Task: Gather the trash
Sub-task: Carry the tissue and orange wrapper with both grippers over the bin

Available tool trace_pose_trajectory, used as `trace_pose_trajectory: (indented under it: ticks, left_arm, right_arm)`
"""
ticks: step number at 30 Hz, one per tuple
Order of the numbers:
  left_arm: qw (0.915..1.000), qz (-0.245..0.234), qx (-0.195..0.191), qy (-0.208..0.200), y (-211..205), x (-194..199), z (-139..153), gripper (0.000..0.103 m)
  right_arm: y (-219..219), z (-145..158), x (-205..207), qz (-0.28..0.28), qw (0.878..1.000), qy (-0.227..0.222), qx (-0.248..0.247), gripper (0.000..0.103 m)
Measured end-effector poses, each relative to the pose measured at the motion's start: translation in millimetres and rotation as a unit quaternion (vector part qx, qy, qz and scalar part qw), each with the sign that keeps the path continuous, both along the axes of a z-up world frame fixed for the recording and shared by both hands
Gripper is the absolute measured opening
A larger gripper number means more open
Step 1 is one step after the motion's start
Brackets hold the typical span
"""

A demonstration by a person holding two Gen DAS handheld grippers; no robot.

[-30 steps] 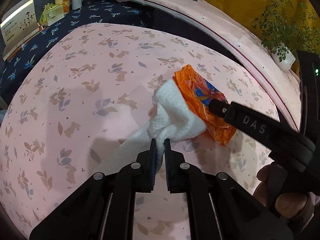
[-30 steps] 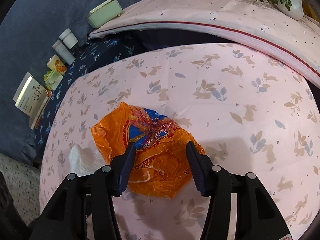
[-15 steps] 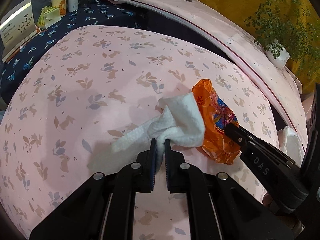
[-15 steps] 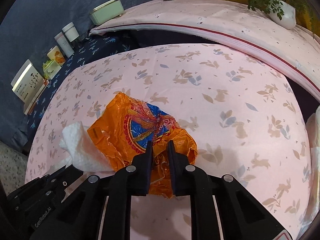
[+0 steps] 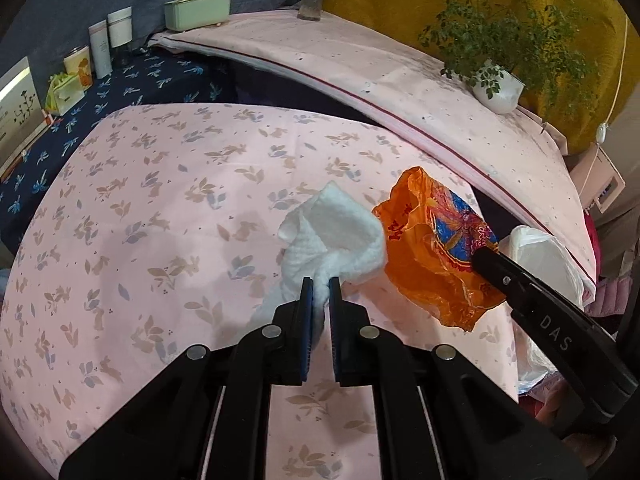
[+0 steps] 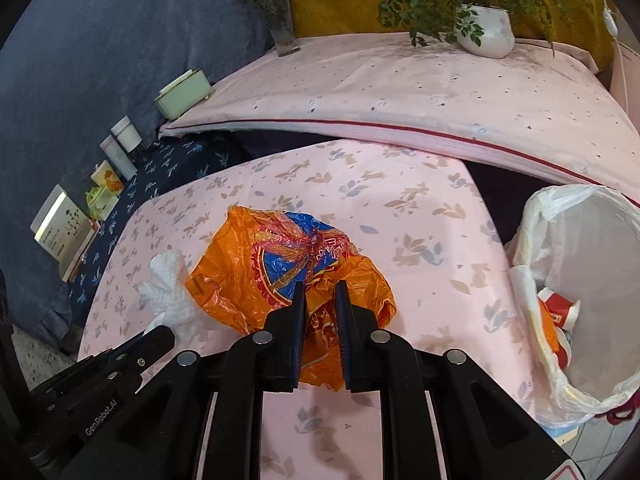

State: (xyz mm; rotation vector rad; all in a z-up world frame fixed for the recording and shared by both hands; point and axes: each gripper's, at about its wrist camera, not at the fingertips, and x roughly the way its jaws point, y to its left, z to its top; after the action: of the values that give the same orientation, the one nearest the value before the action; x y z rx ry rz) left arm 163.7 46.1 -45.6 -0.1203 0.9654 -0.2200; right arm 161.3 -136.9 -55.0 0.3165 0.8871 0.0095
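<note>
My left gripper [image 5: 320, 290] is shut on a crumpled white paper towel [image 5: 336, 240] and holds it above the pink rabbit-print table [image 5: 160, 220]. My right gripper [image 6: 320, 294] is shut on an orange and blue plastic wrapper [image 6: 280, 264], also lifted off the table. The wrapper [image 5: 432, 256] hangs just right of the towel in the left wrist view; the towel [image 6: 168, 292] shows at the left in the right wrist view. A bin lined with a white bag [image 6: 580, 280] stands off the table's right edge, with a red and white cup [image 6: 558, 312] inside.
A raised pink-covered surface [image 6: 400, 88] lies behind with a potted plant [image 6: 484, 28], a flower vase [image 6: 280, 24] and a green box [image 6: 182, 94]. Bottles [image 6: 120, 148], small boxes and a card [image 6: 60, 232] stand on the dark blue cloth at left.
My right gripper closed on the orange wrapper and lifted it. Both grippers rose and shifted right with their loads, bringing the lined bin into view.
</note>
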Motion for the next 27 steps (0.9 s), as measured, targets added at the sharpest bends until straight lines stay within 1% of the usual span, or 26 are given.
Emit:
trace_pose_trajectory:
  ticks: [6, 13, 20, 27]
  left_arm:
    - [0.9993, -0.034, 0.006, -0.018, -40.5, -11.3, 18.9, 0.007]
    - [0.9969, -0.073, 0.009, -0.028, -89.3, -20.7, 31.1, 0.007]
    - [0.9928, -0.113, 0.016, -0.036, -137.7, -29.6, 37.9, 0.008]
    - [0.989, -0.142, 0.022, -0.037, -173.3, -35.0, 39.6, 0.008]
  right_arm:
    - [-46.1, 16.5, -22.7, -0.041, 0.999, -0.02, 0.003, 0.014]
    - [-99.1, 29.2, -47.2, -0.084, 0.996, -0.037, 0.004, 0.014]
    - [-141.5, 29.8, -69.4, -0.122, 0.992, -0.045, 0.004, 0.014]
    - [-178.4, 23.3, -87.6, -0.156, 0.987, -0.044, 0.011, 0.014]
